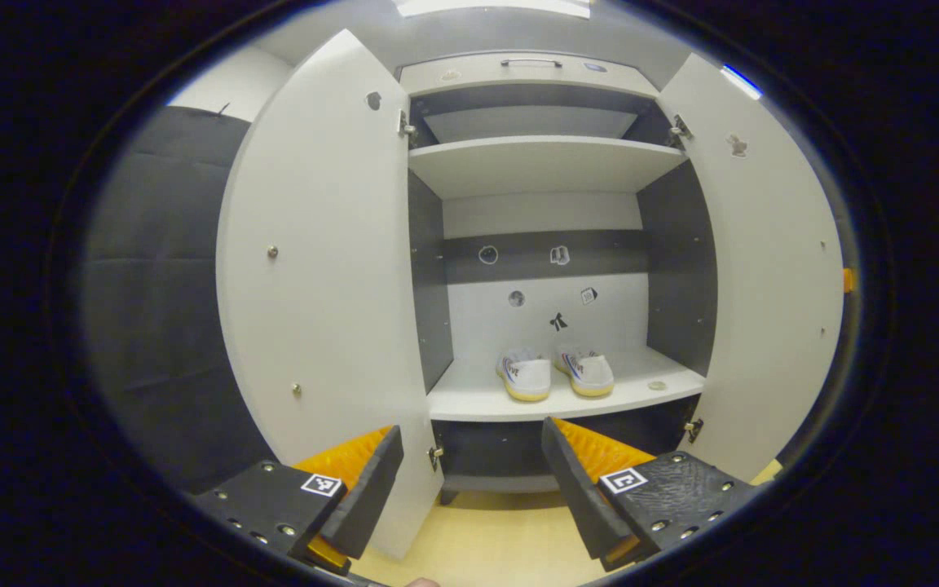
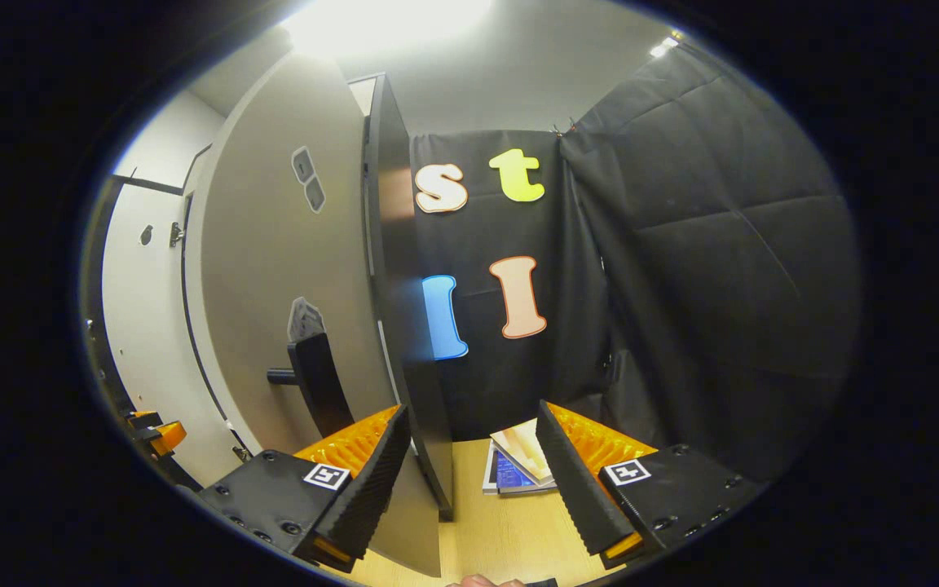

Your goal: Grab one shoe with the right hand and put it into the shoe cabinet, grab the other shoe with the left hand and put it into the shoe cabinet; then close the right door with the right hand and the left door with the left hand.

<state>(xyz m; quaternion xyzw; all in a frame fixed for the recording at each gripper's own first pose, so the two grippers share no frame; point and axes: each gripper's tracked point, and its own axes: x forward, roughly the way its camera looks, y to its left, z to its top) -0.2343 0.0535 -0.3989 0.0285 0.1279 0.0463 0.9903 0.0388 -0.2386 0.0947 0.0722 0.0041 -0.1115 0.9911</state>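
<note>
Two white shoes with yellow soles, one at left (image 1: 525, 377) and one at right (image 1: 588, 372), stand side by side, heels toward me, on the lower shelf (image 1: 469, 401) of the shoe cabinet. Both doors stand wide open, the left door (image 1: 323, 269) and the right door (image 1: 763, 269). My left gripper (image 1: 469, 481) is open and holds nothing, well in front of the cabinet near the left door's lower edge. My right gripper (image 2: 469, 481) is open at the right door (image 2: 274, 269), whose free edge (image 2: 404, 342) runs down between its fingers, close to the left finger. A dark handle (image 2: 319, 383) sticks out of that door's outer face.
An upper shelf (image 1: 543, 159) and a drawer with a handle (image 1: 531, 63) sit above. Small stickers dot the cabinet's back wall (image 1: 535, 302). The floor (image 1: 486, 538) is pale wood. A few magazines (image 2: 518, 469) lie on it by the black cloth wall (image 2: 681, 285). The other gripper (image 2: 156, 432) shows far left.
</note>
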